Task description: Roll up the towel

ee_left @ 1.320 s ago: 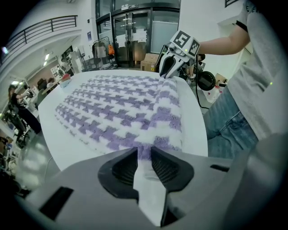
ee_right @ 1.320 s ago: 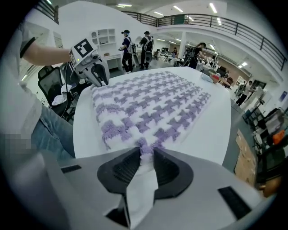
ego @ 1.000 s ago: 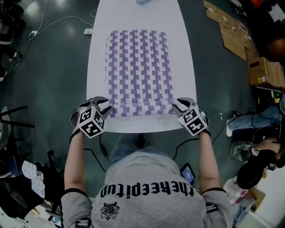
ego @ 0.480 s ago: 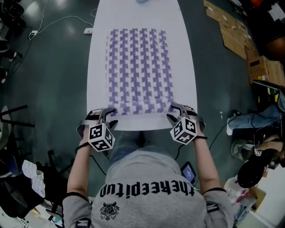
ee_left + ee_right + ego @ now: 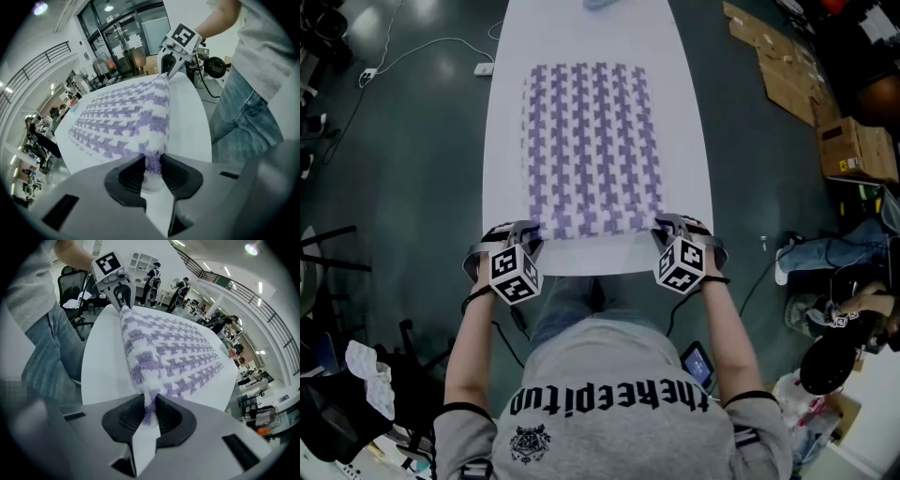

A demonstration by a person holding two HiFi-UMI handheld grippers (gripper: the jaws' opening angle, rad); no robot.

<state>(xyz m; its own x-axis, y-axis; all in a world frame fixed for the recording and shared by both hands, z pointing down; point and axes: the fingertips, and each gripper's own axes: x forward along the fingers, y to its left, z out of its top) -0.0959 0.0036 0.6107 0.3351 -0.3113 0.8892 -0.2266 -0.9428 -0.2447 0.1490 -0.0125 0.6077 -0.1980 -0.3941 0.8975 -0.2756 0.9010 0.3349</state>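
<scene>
A purple-and-white houndstooth towel [image 5: 591, 141] lies flat along the white table [image 5: 508, 141], and its near edge is turned into a thin roll. My left gripper [image 5: 528, 240] sits at the near left corner and my right gripper [image 5: 664, 234] at the near right corner. In the left gripper view the jaws have just been closing and their pads pinch the roll's end [image 5: 153, 161]; the right gripper [image 5: 169, 65] shows at the far end. In the right gripper view the jaws have just been closing too and grip the other end of the roll [image 5: 149, 409], with the left gripper [image 5: 119, 295] beyond.
The table's near edge [image 5: 595, 272] is just behind the grippers, against the person's legs. A bluish thing [image 5: 602, 4] lies at the table's far end. Cardboard boxes [image 5: 855, 150] stand on the floor at the right, a power strip [image 5: 485, 67] at the left.
Both grippers have come in from the table's sides onto the towel's near corners and sunk a little. Their marker cubes have rolled towards the person. The towel's near edge sits slightly further up the table.
</scene>
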